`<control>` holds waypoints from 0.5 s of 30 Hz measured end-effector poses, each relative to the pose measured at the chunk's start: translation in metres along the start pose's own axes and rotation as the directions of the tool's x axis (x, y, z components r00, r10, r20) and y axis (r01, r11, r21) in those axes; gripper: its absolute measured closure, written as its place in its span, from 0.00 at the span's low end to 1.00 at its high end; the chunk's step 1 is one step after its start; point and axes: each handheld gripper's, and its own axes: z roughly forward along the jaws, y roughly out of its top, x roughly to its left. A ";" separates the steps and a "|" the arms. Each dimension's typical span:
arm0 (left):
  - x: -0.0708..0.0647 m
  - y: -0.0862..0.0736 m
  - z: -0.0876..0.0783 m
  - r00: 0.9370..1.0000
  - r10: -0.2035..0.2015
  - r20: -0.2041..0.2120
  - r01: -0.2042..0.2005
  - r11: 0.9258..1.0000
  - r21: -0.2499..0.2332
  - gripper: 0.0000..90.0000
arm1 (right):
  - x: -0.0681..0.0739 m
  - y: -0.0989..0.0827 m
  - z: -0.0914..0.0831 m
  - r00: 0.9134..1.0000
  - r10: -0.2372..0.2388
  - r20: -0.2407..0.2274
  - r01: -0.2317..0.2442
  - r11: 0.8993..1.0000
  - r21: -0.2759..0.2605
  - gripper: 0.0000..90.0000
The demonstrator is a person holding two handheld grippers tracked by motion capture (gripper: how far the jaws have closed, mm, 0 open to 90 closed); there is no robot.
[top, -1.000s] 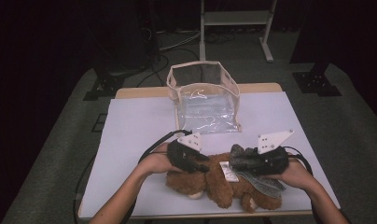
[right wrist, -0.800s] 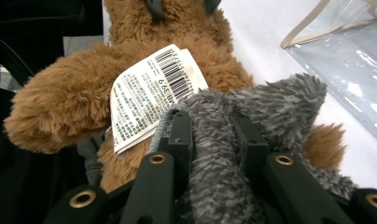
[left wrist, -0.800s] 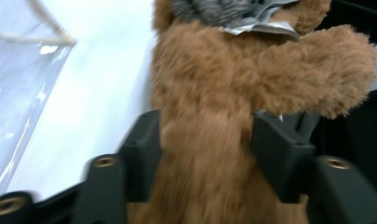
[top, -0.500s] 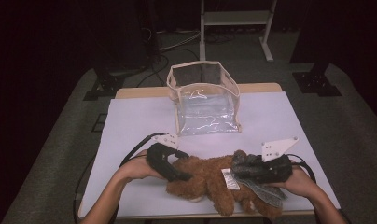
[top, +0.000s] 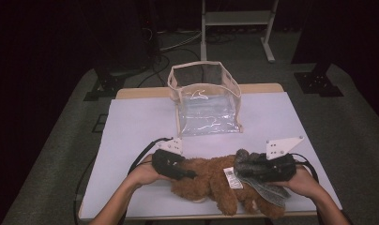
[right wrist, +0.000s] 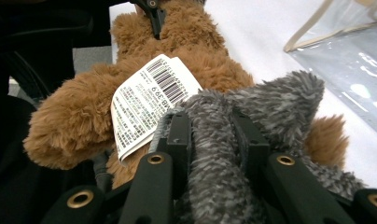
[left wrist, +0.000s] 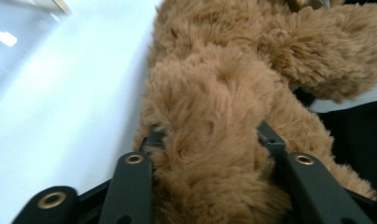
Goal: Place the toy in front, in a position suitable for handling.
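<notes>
A brown plush toy [top: 211, 180] lies along the near edge of the white table [top: 136, 131], with a barcode tag [top: 233, 178] on its middle. My left gripper [top: 190, 174] holds its left end. In the left gripper view the jaws have just been closing, and the brown fur [left wrist: 214, 93] now bulges between the left gripper's [left wrist: 210, 140] pads. My right gripper [top: 241, 168] is at the toy's right end. In the right gripper view it [right wrist: 210, 126] is shut on a grey furry piece [right wrist: 270, 102] of the toy, next to the tag [right wrist: 149, 100].
A clear plastic bag [top: 206, 101] with beige trim stands open at the back middle of the table. Cables trail from both grippers over the near table edge. Dark floor, stand legs and a white frame [top: 234, 18] lie beyond the table.
My left gripper moved left and down along the toy, from its upper middle to its left end, and now pinches the fur there. The right gripper kept its hold and place.
</notes>
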 end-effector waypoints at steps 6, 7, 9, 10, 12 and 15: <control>0.005 0.021 -0.005 0.996 0.074 -0.053 -0.073 0.997 0.017 0.71 | -0.008 0.005 -0.008 1.000 0.002 0.024 -0.001 1.000 -0.010 0.78; 0.007 0.023 -0.007 0.995 0.083 -0.056 -0.082 0.996 0.023 0.71 | -0.008 0.006 -0.009 1.000 0.005 0.026 -0.005 1.000 -0.008 0.78; 0.011 0.027 -0.009 0.993 0.091 -0.079 -0.089 0.996 0.022 0.71 | -0.010 0.008 -0.008 0.999 0.003 0.032 -0.002 1.000 -0.010 0.78; 0.012 0.028 -0.011 0.990 0.100 -0.096 -0.098 0.995 0.021 0.71 | -0.012 0.010 -0.008 0.999 0.004 0.038 -0.004 1.000 -0.010 0.78; 0.016 0.032 -0.016 0.986 0.118 -0.120 -0.116 0.993 0.024 0.72 | -0.014 0.015 -0.007 0.999 0.001 0.052 -0.001 1.000 -0.007 0.78; 0.021 0.037 -0.027 0.972 0.149 -0.183 -0.148 0.989 0.021 0.72 | -0.021 0.026 -0.004 0.998 -0.009 0.063 0.009 1.000 -0.004 0.78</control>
